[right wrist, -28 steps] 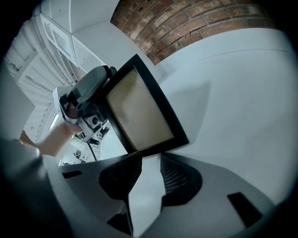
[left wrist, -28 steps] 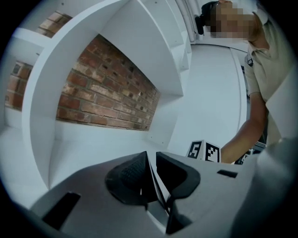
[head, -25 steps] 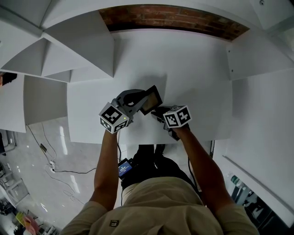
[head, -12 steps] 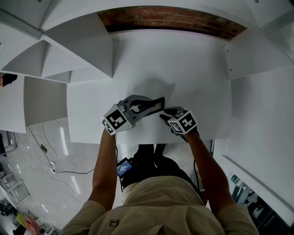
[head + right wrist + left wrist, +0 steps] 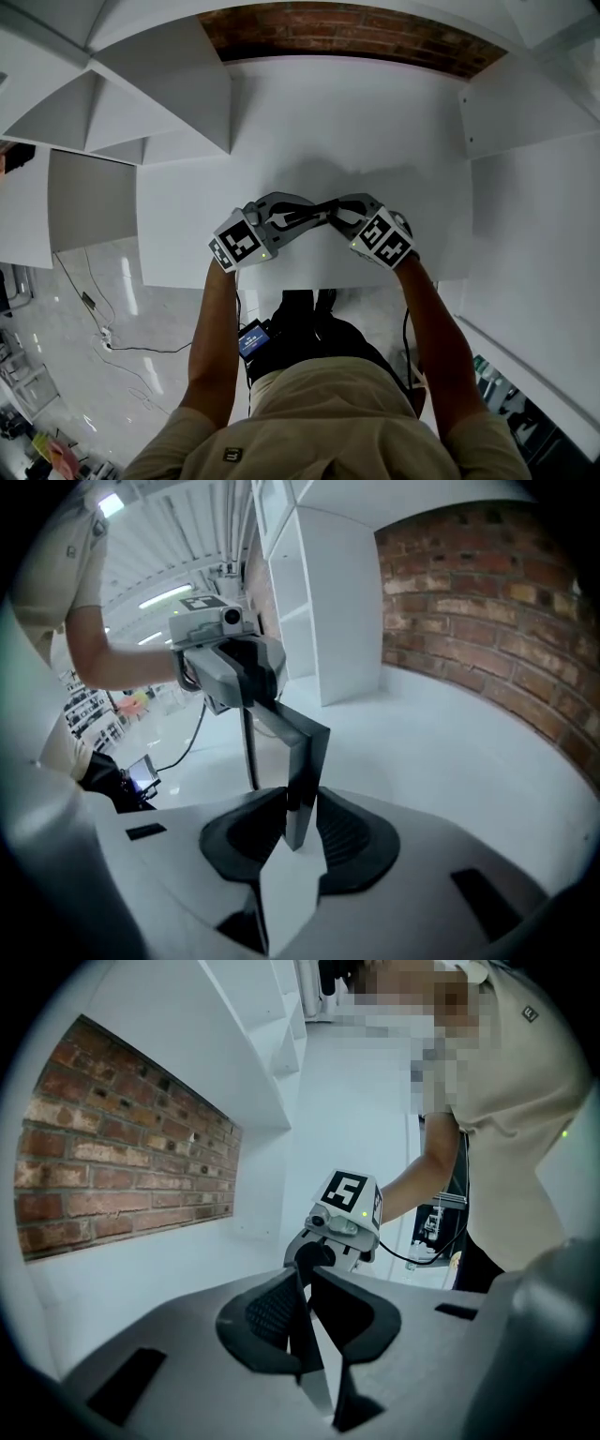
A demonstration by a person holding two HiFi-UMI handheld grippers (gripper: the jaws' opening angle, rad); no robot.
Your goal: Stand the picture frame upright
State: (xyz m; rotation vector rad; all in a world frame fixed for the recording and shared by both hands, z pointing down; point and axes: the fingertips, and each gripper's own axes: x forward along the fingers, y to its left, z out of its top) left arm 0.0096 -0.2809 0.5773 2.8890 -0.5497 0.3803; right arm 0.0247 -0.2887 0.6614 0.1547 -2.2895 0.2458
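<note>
The picture frame (image 5: pixel 320 215), dark and thin, stands on edge on the white table (image 5: pixel 375 141) between my two grippers. In the head view I see only its narrow top edge. My left gripper (image 5: pixel 302 217) is shut on the frame's left end; in the left gripper view the frame's edge (image 5: pixel 306 1340) sits pinched between the pads. My right gripper (image 5: pixel 339 215) reaches in from the right. Its jaws are opening, with the frame's corner (image 5: pixel 307 752) between them and a small gap at the pads.
White shelf units (image 5: pixel 159 94) stand at the back left and another white panel (image 5: pixel 525 103) at the right. A brick wall (image 5: pixel 347 33) closes the back. The table's front edge (image 5: pixel 309 286) runs just behind both grippers, by the person's body.
The frame has swung from tilted, with its dark face showing, to standing on edge. The right gripper moved up and right to the frame's end, and its jaws have spread.
</note>
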